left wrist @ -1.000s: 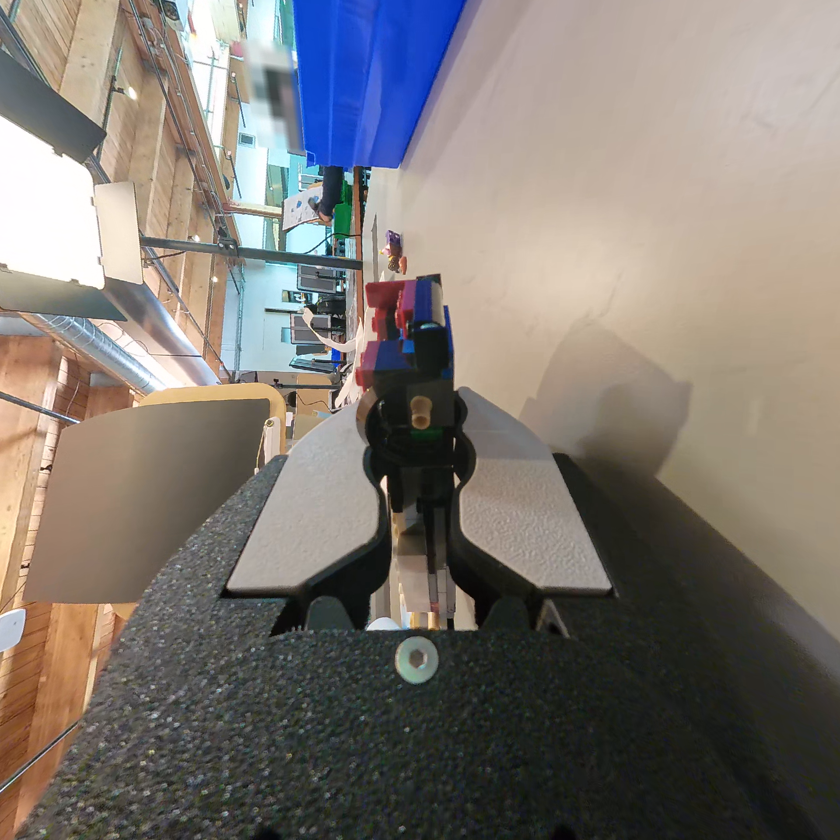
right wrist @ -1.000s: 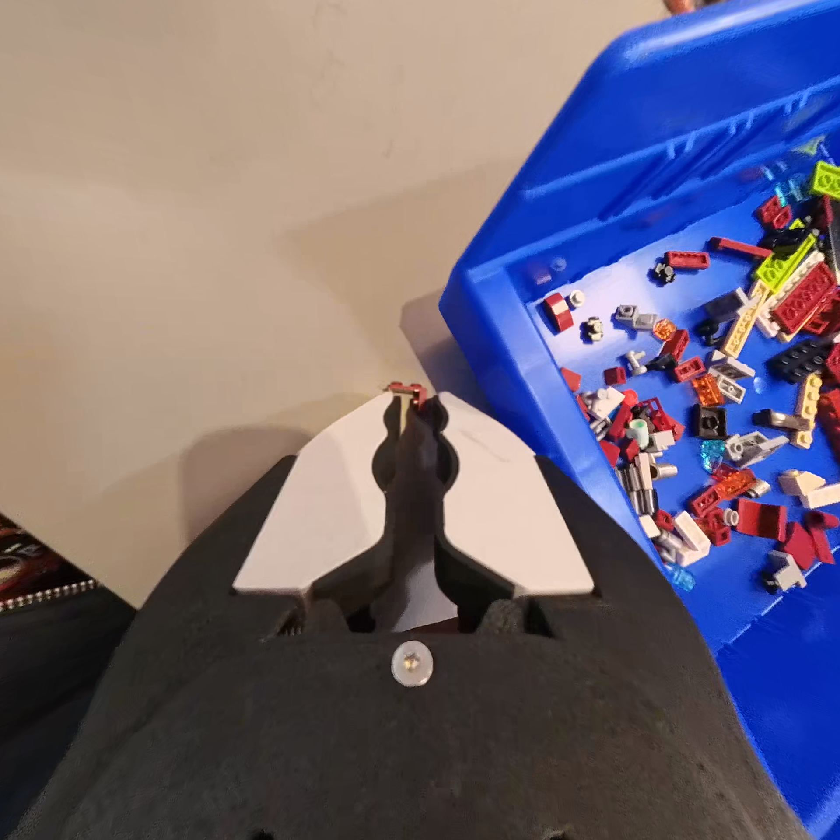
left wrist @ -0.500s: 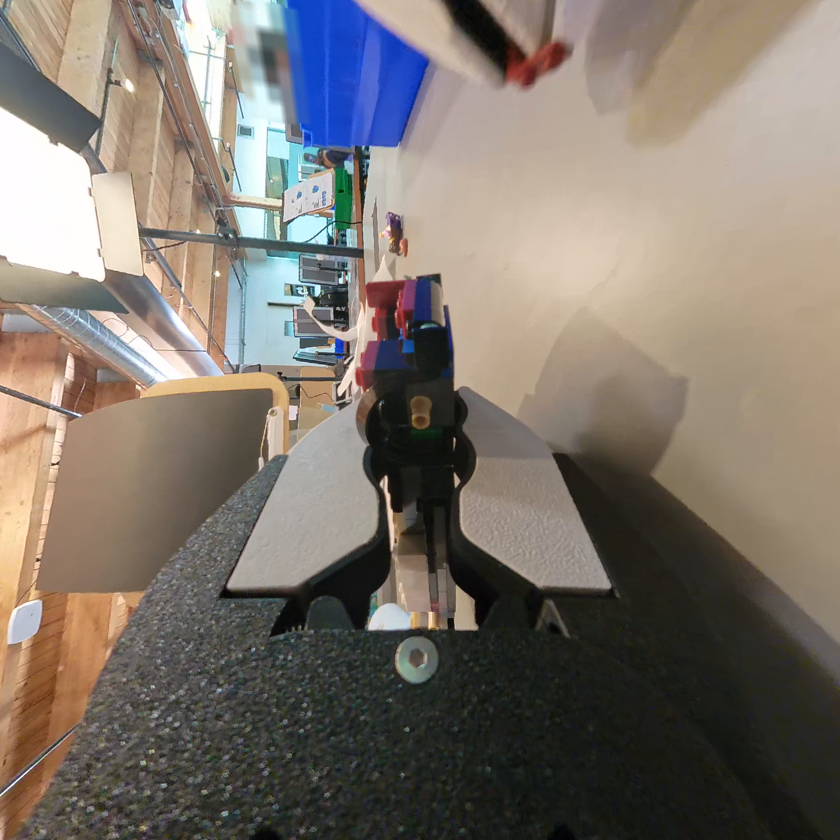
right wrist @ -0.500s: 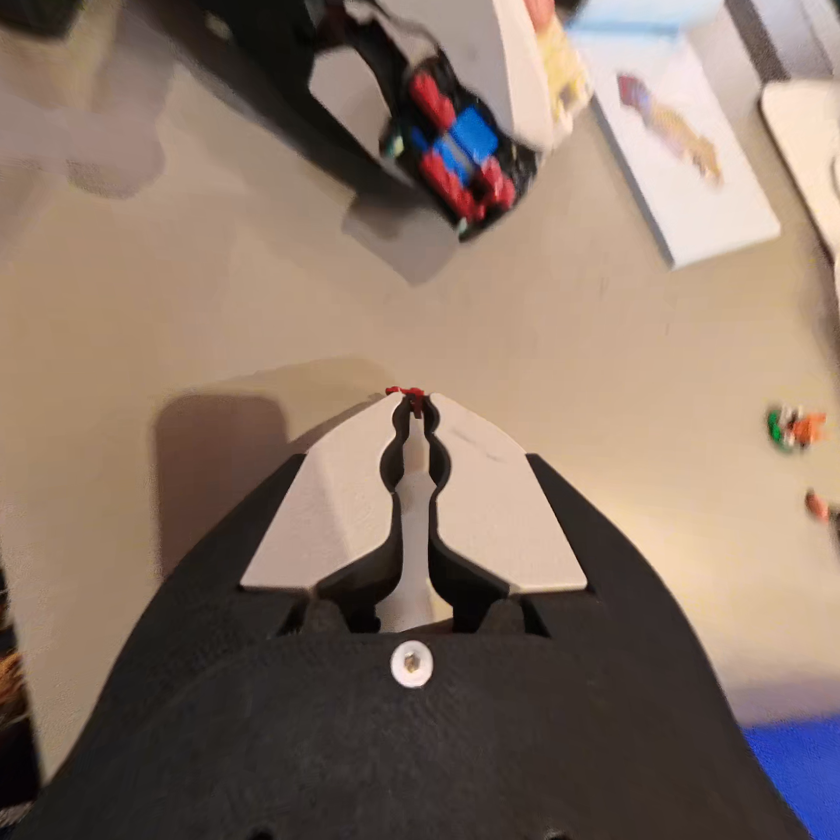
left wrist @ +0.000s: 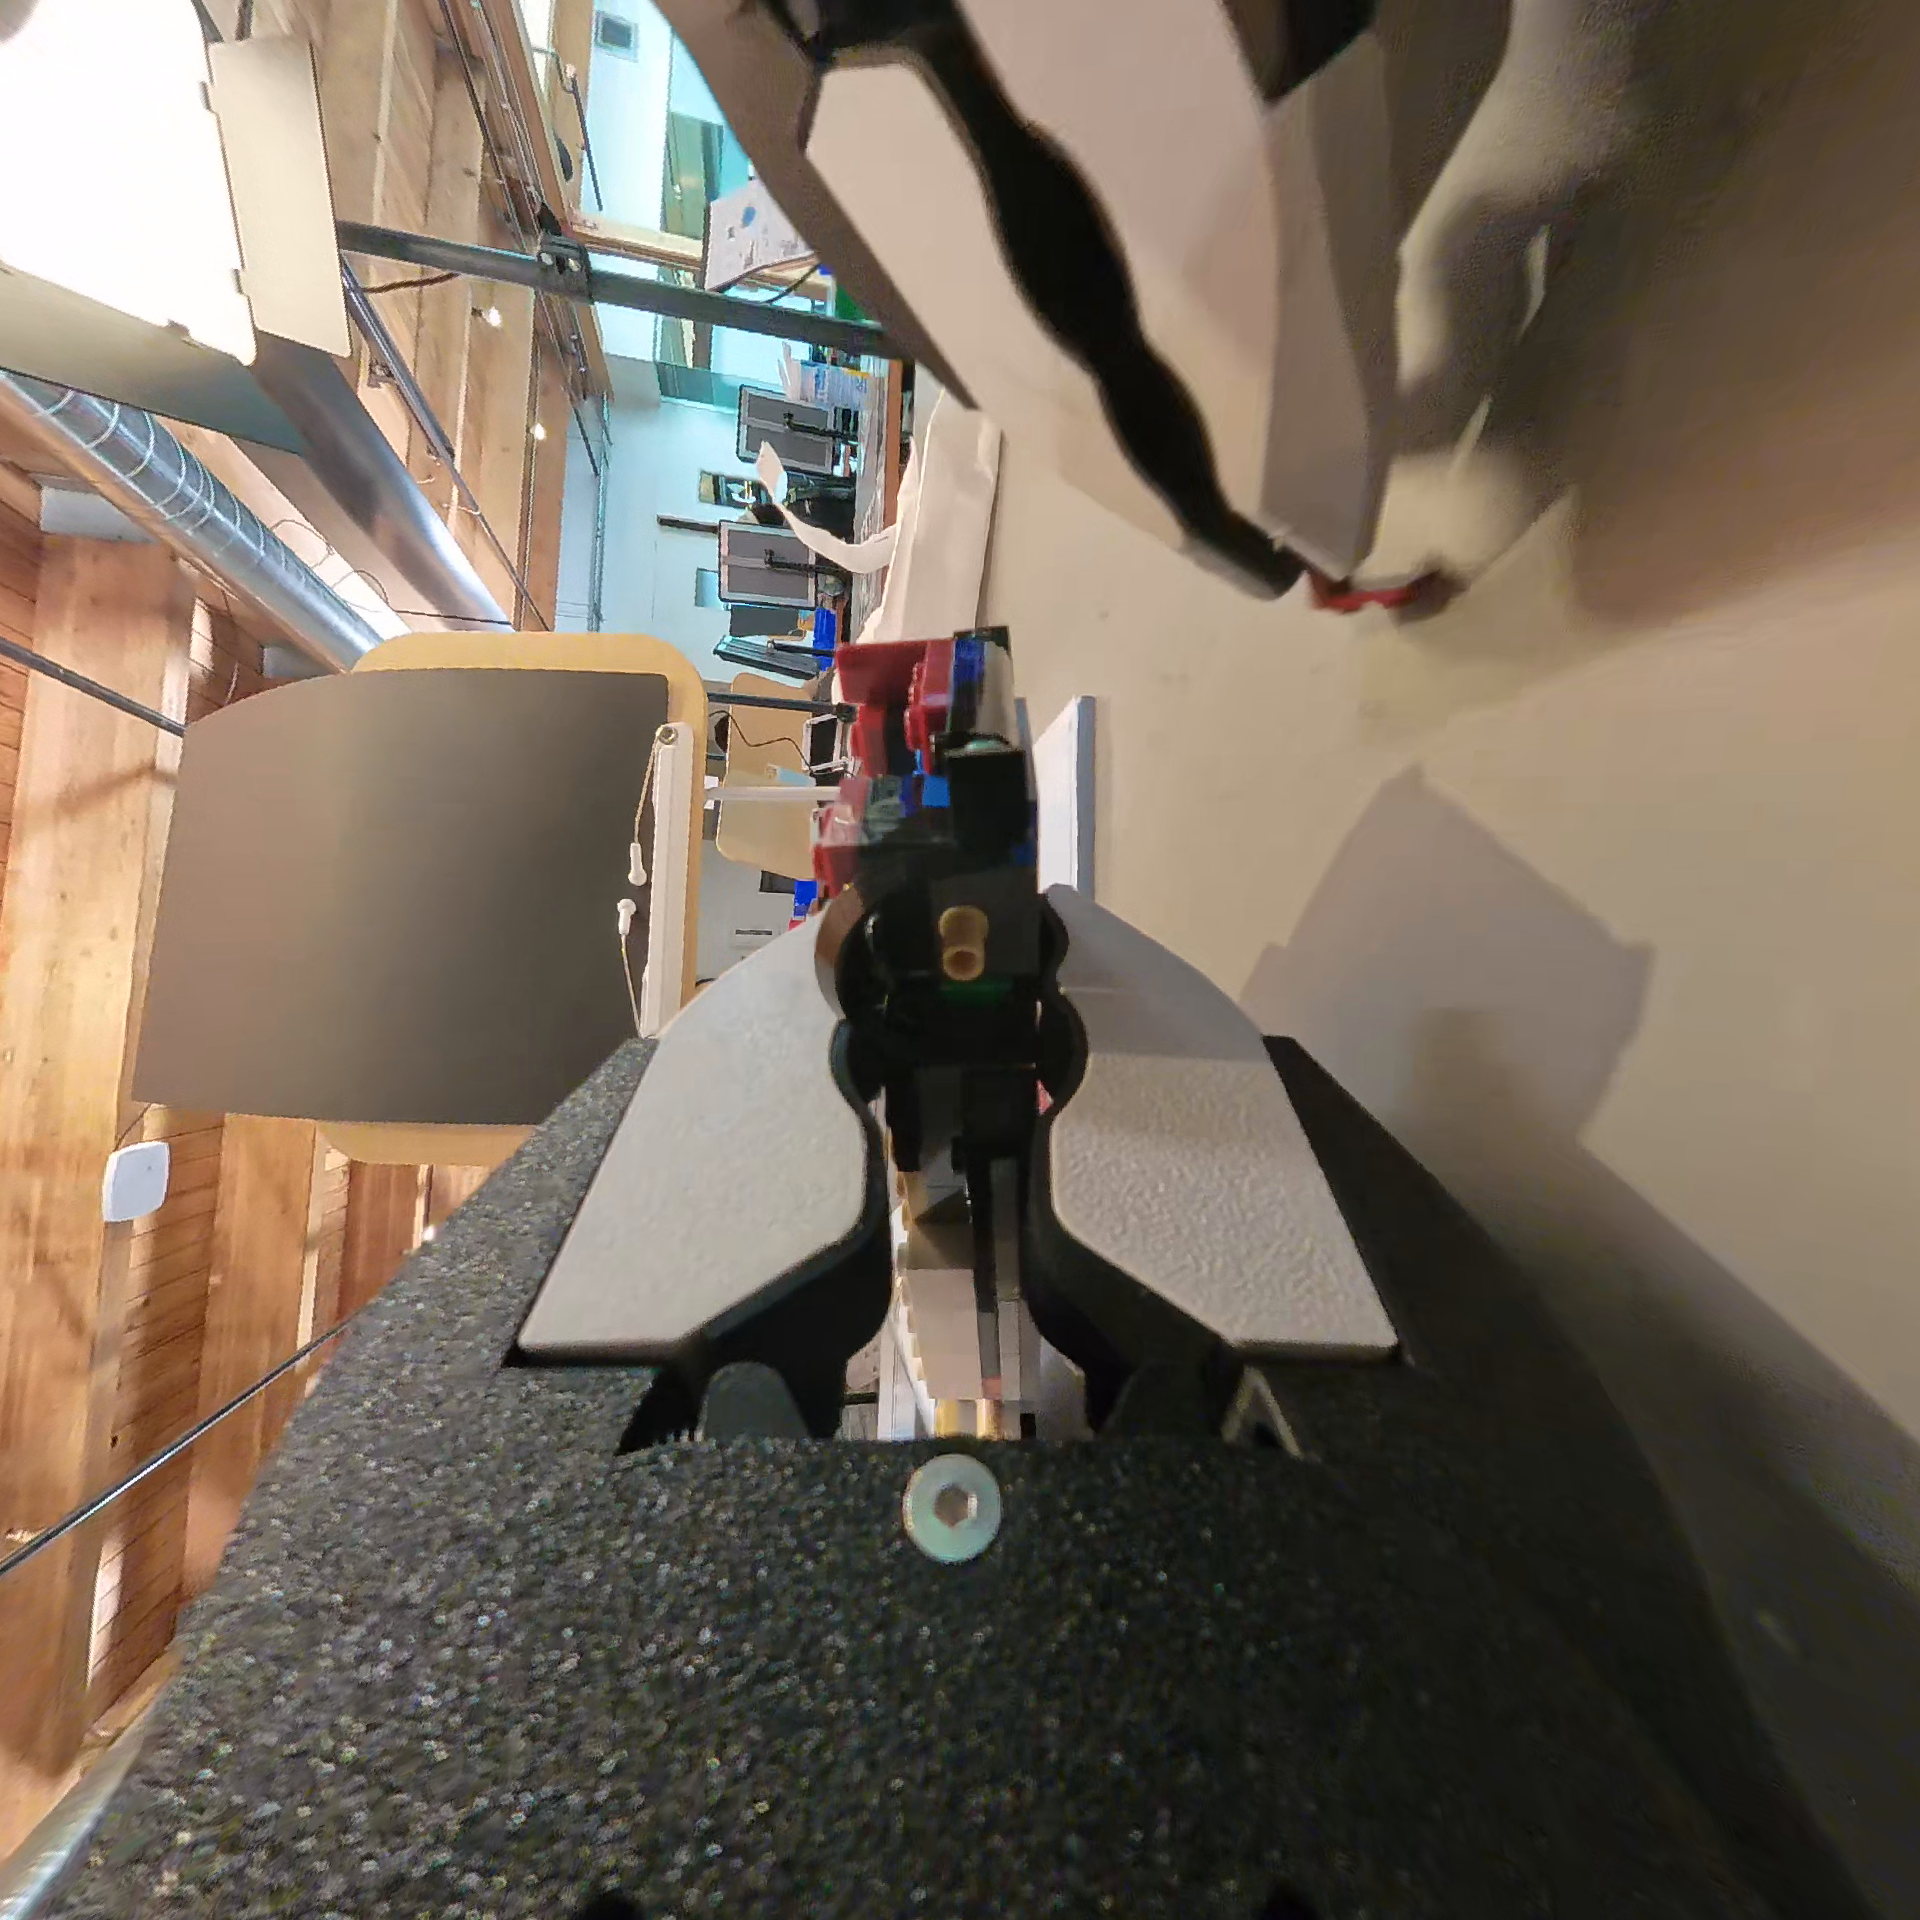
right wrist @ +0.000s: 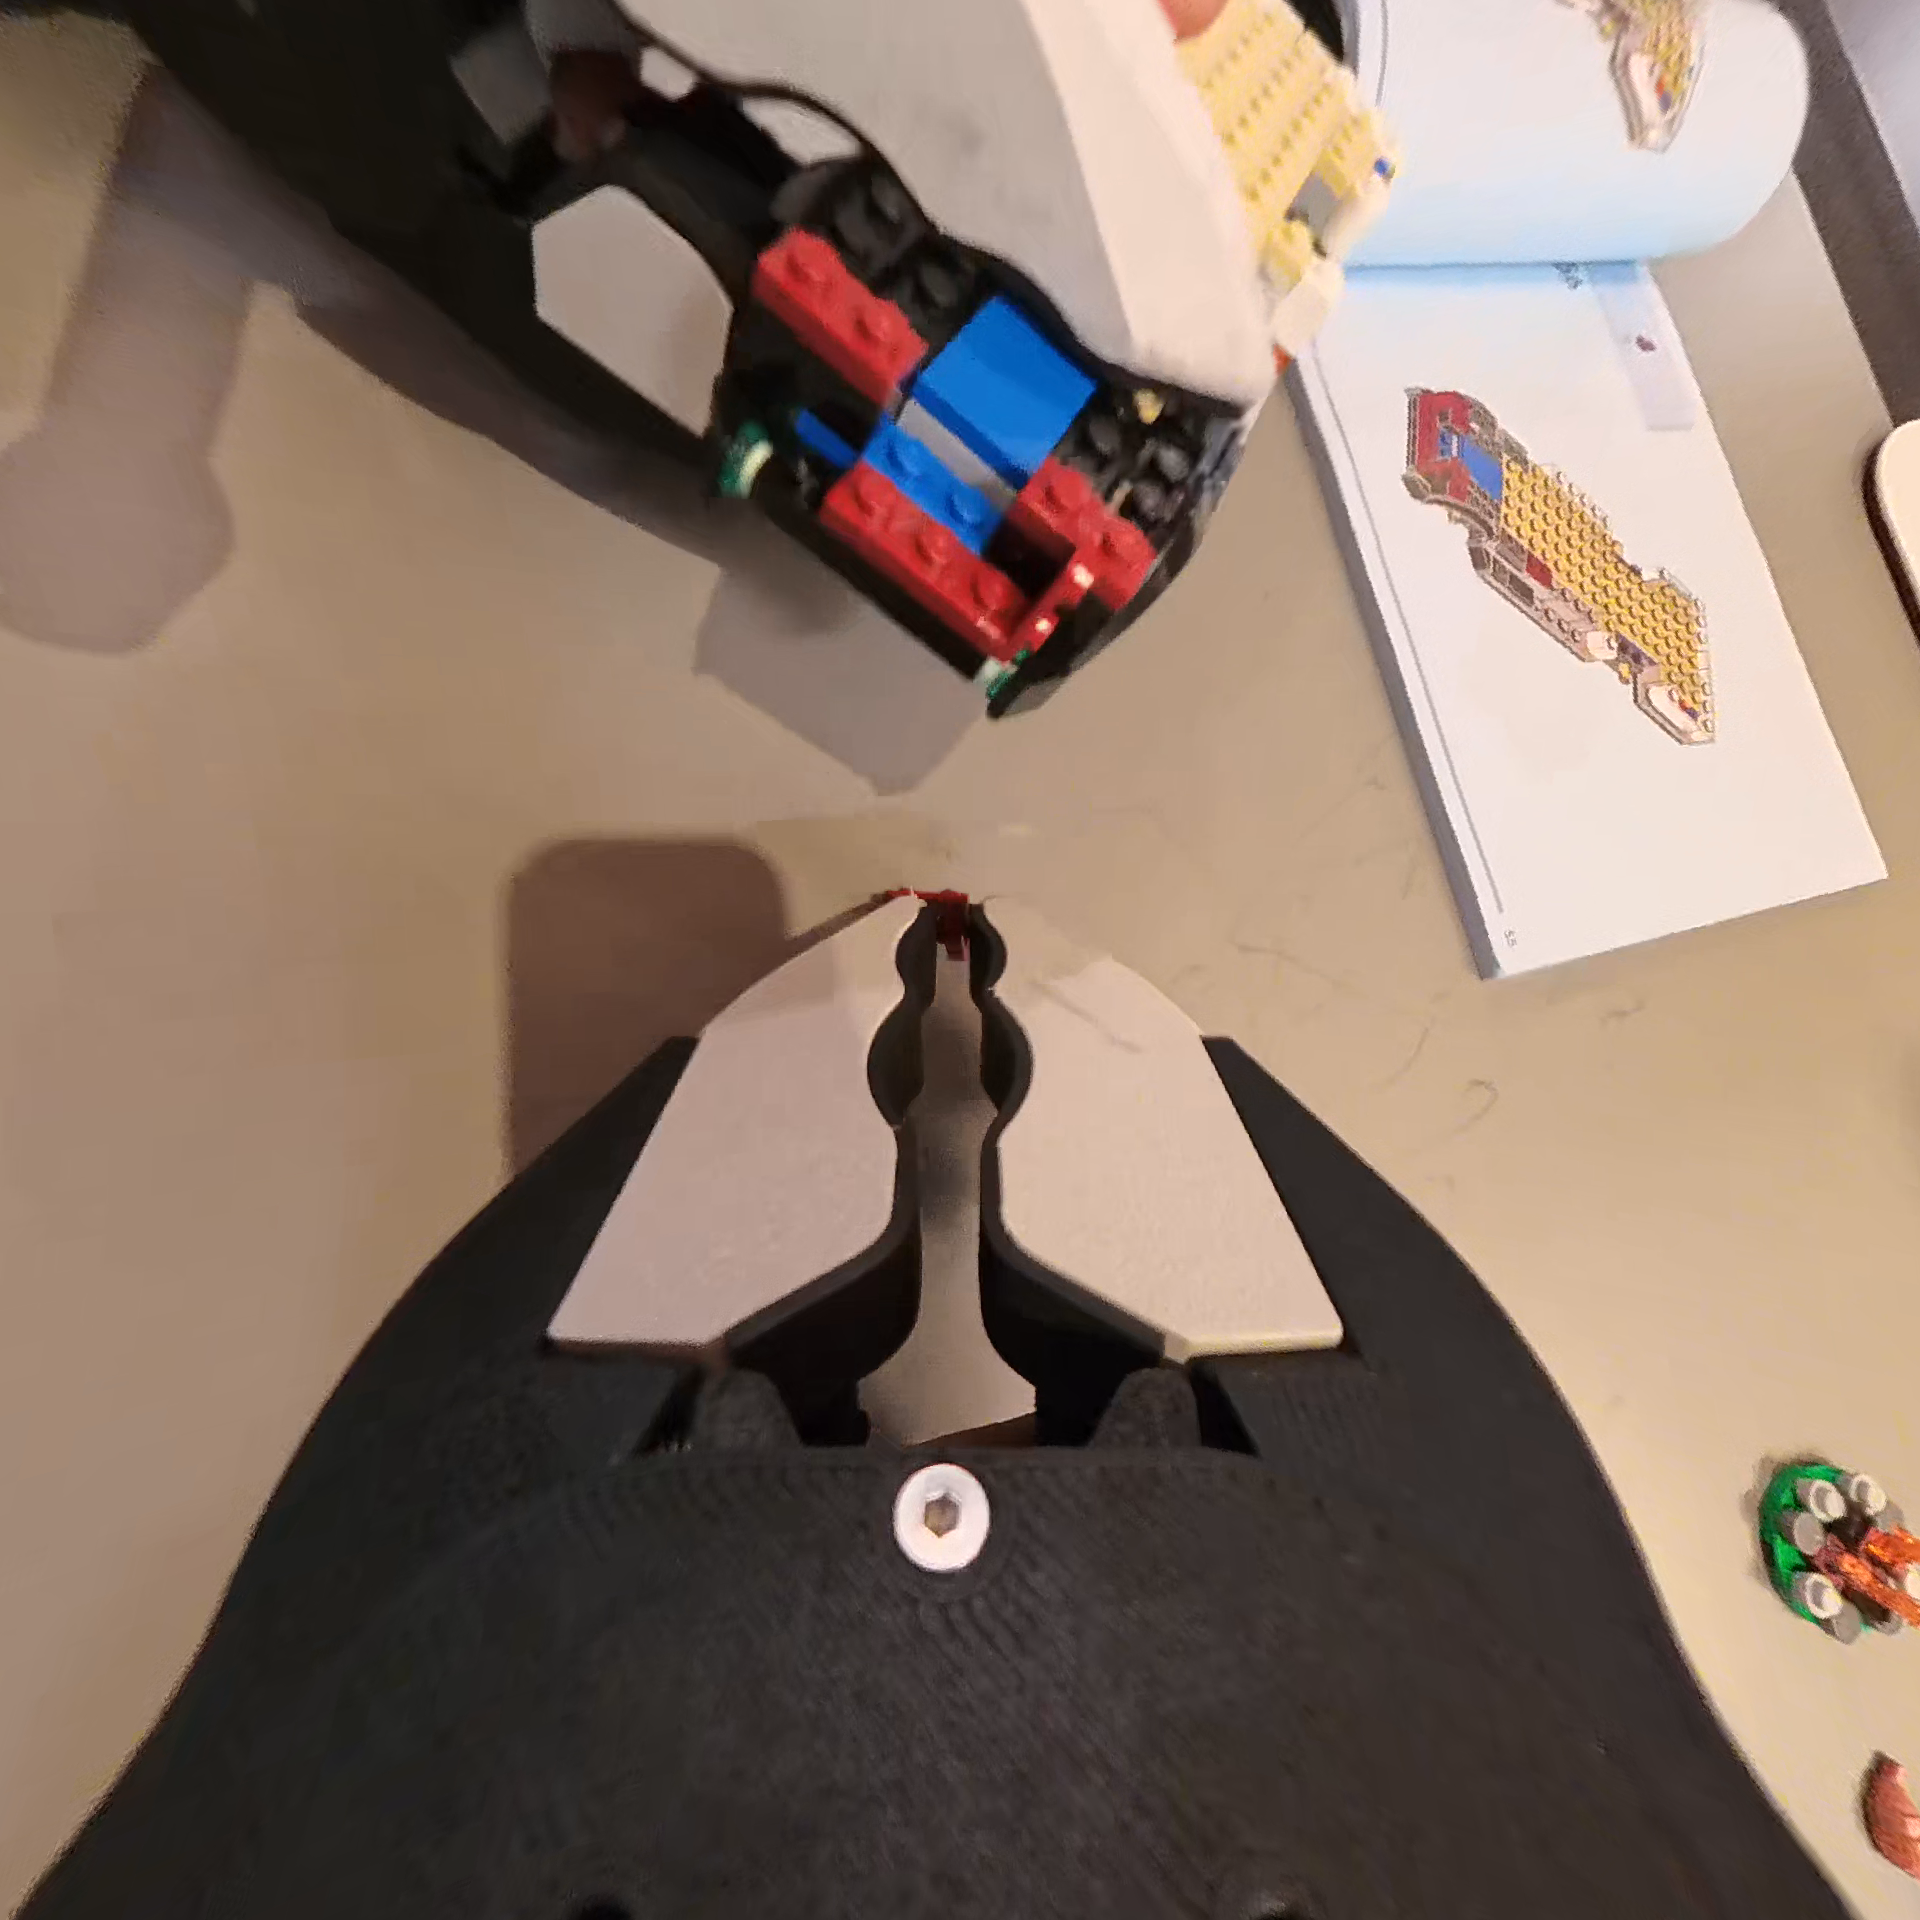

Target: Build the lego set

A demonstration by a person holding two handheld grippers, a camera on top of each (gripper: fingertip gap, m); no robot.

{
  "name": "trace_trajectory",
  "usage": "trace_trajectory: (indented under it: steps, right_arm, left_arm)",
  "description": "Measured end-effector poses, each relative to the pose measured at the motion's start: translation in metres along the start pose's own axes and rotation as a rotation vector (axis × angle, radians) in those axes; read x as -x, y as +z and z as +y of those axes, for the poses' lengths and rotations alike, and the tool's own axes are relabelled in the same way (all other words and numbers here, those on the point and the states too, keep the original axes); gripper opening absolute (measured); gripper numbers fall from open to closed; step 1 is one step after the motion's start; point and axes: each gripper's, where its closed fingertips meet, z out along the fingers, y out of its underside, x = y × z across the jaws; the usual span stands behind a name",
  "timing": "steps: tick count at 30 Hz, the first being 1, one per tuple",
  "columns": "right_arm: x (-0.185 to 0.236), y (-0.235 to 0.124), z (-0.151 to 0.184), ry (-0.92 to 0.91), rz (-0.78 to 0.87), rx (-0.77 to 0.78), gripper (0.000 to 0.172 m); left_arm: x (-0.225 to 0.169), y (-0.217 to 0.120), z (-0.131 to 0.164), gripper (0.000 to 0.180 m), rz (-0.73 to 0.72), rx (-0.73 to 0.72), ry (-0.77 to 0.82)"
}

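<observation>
We see a brick model (left wrist: 940,821) of black, red and blue pieces clamped between the fingers of the left gripper (left wrist: 951,956), both pads pressed against its black end, where a tan pin (left wrist: 961,940) sticks out. From the right wrist view the same model (right wrist: 956,457) hangs above the beige table (right wrist: 312,727), its studded red and blue side turned toward that camera. The right gripper (right wrist: 943,920) is closed on a small red piece (right wrist: 948,925), pinched at the very fingertips; in the left wrist view that red piece (left wrist: 1371,594) juts from the right gripper's tips, near the model but apart from it. An open booklet (right wrist: 1621,665) lies on the table to the right of the model, and a small green and orange build (right wrist: 1839,1558) sits near the lower right edge.
</observation>
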Motion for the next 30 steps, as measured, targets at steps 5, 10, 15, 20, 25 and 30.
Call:
trace_trajectory:
  steps: [5, 10, 15, 20, 25, 30]
  right_arm:
    - [-0.001, 0.0, 0.011, -0.01, 0.048, 0.008, 0.019]
    - [0.001, -0.006, 0.006, -0.028, 0.071, -0.035, 0.022]
    - [0.005, -0.007, 0.001, 0.019, 0.022, -0.075, 0.019]
    - [0.004, -0.012, -0.003, 0.054, 0.003, -0.093, 0.02]
    - [0.009, -0.01, -0.003, 0.097, -0.037, -0.081, 0.022]
    - [0.011, -0.004, 0.001, 0.107, -0.036, -0.045, 0.022]
  left_arm:
    - [0.002, -0.001, -0.005, 0.026, 0.004, -0.029, -0.004]
    - [0.002, -0.008, -0.011, 0.026, 0.011, -0.058, -0.004]
    - [0.001, -0.011, -0.012, 0.026, 0.017, -0.064, -0.025]
    - [0.001, -0.012, -0.014, 0.026, 0.01, -0.057, -0.016]
    - [0.004, -0.014, -0.015, 0.026, -0.005, -0.05, -0.012]
    - [0.006, -0.015, -0.015, 0.026, -0.011, -0.049, -0.014]
